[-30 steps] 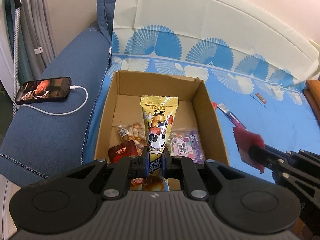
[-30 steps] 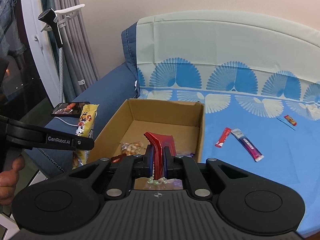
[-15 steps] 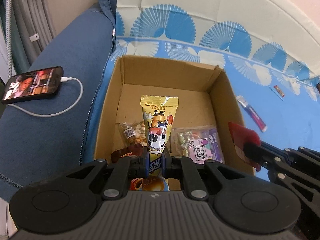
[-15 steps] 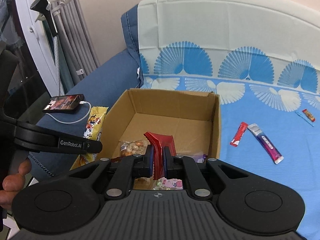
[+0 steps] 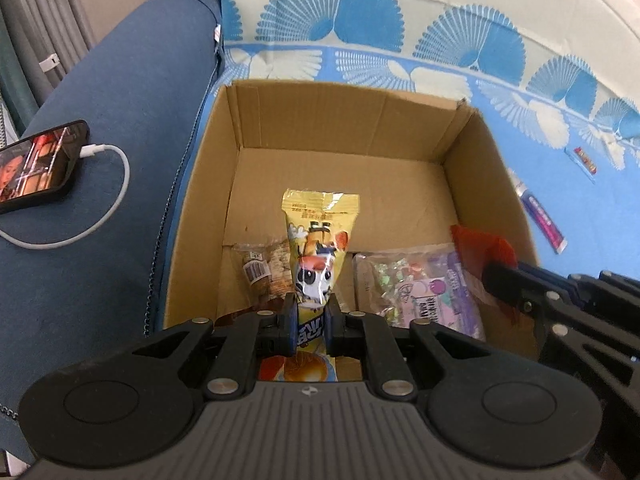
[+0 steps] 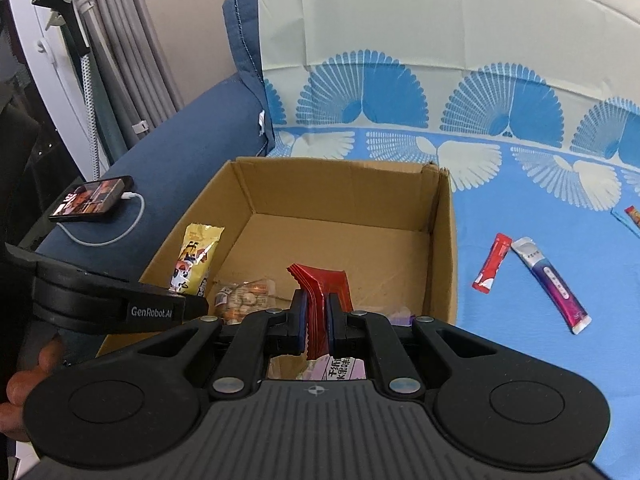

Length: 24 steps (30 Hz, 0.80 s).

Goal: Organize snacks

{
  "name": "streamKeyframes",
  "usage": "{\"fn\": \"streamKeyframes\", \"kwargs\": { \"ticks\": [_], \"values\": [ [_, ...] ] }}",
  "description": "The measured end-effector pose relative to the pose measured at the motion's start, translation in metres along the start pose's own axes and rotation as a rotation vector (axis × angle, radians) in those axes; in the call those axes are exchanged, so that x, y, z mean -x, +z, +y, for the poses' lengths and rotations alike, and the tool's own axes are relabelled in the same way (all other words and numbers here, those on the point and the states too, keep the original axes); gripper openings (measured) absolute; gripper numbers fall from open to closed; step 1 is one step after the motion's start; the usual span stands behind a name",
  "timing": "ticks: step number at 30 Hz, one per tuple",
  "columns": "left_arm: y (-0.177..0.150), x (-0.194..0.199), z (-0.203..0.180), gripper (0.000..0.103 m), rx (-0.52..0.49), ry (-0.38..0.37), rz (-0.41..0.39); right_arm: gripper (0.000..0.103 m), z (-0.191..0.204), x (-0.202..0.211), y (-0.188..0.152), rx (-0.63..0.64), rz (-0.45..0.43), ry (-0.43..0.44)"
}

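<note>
An open cardboard box point(image 5: 404, 128) point(image 6: 440, 248) sits on the blue bed. My left gripper point(image 5: 308, 320) is shut on a yellow cartoon snack packet point(image 5: 320, 240), held over the box's near part; it also shows in the right wrist view point(image 6: 196, 260). My right gripper point(image 6: 314, 320) is shut on a red packet point(image 6: 320, 288), held over the box's near right side; the red packet shows in the left wrist view point(image 5: 480, 248). Inside the box lie a clear nut packet point(image 5: 264, 268) point(image 6: 244, 296) and a purple candy bag point(image 5: 420, 292).
On the blue sheet right of the box lie a red stick point(image 6: 492, 264), a purple-white stick point(image 6: 552, 284) point(image 5: 540, 216) and a small red packet point(image 5: 584, 158). A phone point(image 5: 36, 164) point(image 6: 94, 198) on a white cable rests on the blue sofa arm at the left.
Both grippers have moved forward and down over the box with their packets still held. The box looks larger and closer in both views.
</note>
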<state>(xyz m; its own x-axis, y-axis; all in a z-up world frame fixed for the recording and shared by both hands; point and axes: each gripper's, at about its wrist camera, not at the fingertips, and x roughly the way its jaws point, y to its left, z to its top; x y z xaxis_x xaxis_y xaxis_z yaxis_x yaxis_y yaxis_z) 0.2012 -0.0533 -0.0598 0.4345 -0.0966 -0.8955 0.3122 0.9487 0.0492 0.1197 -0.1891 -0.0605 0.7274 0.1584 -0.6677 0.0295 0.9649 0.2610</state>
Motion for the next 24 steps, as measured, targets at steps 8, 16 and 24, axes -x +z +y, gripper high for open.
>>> {"fn": "streamKeyframes", "kwargs": {
  "ticks": [8,16,24],
  "values": [
    [-0.013,0.013,0.007,0.103,0.001,0.076,-0.068,0.053,-0.021,-0.004,-0.004,-0.136,0.035,0.058],
    [-0.065,0.052,0.012,0.103,0.074,0.061,-0.027,0.076,-0.001,0.048,-0.035,-0.113,0.096,0.061],
    [-0.110,0.101,0.001,0.102,0.062,0.108,-0.092,0.092,0.036,0.115,-0.059,0.069,-0.027,-0.003]
  ]
}}
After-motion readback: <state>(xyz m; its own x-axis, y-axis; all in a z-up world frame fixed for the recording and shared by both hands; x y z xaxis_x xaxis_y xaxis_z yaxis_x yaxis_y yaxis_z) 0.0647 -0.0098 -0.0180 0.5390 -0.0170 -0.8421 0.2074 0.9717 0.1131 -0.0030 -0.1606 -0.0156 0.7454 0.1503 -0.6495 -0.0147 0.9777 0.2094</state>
